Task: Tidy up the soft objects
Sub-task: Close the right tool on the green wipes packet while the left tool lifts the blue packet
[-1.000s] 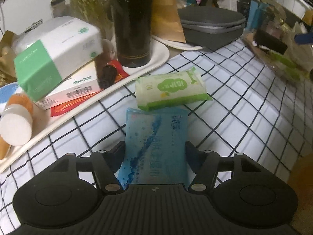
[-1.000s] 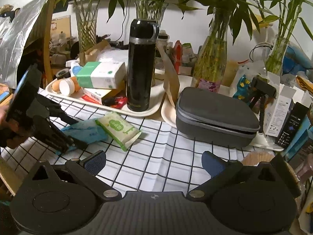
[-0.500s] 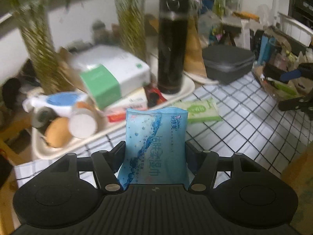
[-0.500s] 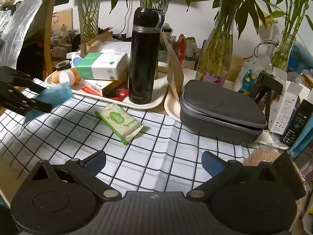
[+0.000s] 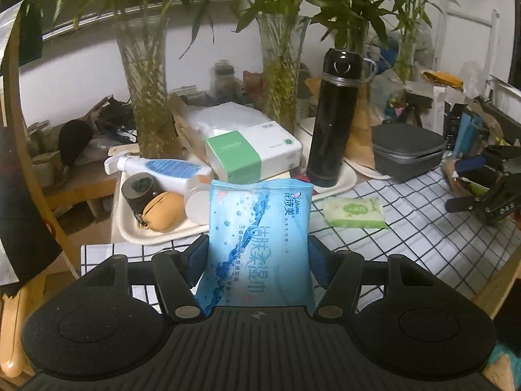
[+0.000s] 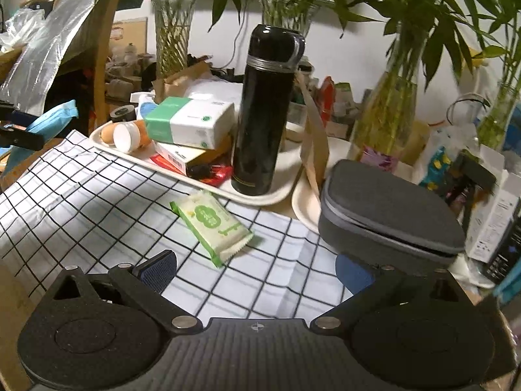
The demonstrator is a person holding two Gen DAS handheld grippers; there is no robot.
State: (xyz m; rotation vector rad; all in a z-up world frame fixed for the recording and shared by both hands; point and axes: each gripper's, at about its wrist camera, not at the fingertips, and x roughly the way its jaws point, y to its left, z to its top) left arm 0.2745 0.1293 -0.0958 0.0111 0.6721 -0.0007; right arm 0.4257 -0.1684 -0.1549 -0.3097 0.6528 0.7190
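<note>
My left gripper is shut on a blue wet-wipe pack, which stands upright between its pads, lifted above the checked tablecloth. From the right wrist view that same blue pack hangs at the far left, off the table's left end. A green wet-wipe pack lies flat on the cloth in front of the white tray; it also shows as the green pack in the left wrist view. My right gripper is open over the cloth, just short of the green pack, nothing between its fingers.
The tray holds a green-and-white tissue pack, a black flask, small boxes, a white spray bottle and a tan pouch. A grey zip case sits right on a second tray. Glass vases with bamboo stand behind.
My left gripper has lifted the blue pack off the cloth and carried it up and to the left, away from the green pack. The right gripper has edged closer to the green pack.
</note>
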